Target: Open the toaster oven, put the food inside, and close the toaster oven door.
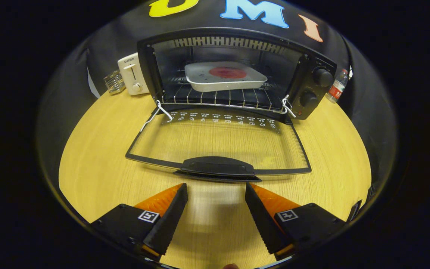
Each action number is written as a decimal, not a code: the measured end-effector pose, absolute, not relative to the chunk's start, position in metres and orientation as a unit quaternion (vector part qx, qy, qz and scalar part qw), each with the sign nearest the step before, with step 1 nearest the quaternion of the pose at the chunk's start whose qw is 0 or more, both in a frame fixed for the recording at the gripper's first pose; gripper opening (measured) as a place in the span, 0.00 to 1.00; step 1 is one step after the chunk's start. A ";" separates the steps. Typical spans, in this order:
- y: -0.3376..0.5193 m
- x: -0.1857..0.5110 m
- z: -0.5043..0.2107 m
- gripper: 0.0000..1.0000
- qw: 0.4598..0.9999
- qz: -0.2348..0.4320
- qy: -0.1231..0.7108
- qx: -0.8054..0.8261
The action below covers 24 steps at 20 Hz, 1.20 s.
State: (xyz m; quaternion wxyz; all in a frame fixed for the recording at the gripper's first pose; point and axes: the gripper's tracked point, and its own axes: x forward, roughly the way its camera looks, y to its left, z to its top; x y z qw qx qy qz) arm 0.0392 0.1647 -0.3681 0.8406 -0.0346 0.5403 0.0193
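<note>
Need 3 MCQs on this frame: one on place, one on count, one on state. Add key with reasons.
1. Where is the white tray?
A. on the table
B. on the rack inside the toaster oven
C. between the fingers

2. How many knobs are on the oven's control panel?
A. two
B. four
C. none

3. What state is the oven door in?
A. shut
B. half raised
C. folded fully down

Key:
1 B, the tray with the red food sits on the wire rack.
2 A, one knob sits above the other.
3 C, the door lies flat on the table, its handle just ahead of the open, empty hand-held gripper.
</note>
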 end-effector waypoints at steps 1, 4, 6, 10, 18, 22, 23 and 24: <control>0.166 0.043 -0.368 0.98 0.842 0.015 0.538 -0.025; 0.167 0.043 -0.369 0.98 0.840 0.003 0.543 -0.019; 0.168 0.044 -0.365 0.98 0.846 0.002 0.533 -0.017; 0.168 0.043 -0.345 0.97 0.861 0.003 0.508 -0.012; 0.170 0.053 -0.295 0.97 0.900 0.010 0.435 0.005; 0.174 0.076 -0.268 0.98 0.924 0.022 0.381 -0.009; 0.174 0.082 -0.260 0.98 0.929 0.025 0.368 -0.017; 0.175 0.085 -0.251 0.98 0.935 0.029 0.354 -0.024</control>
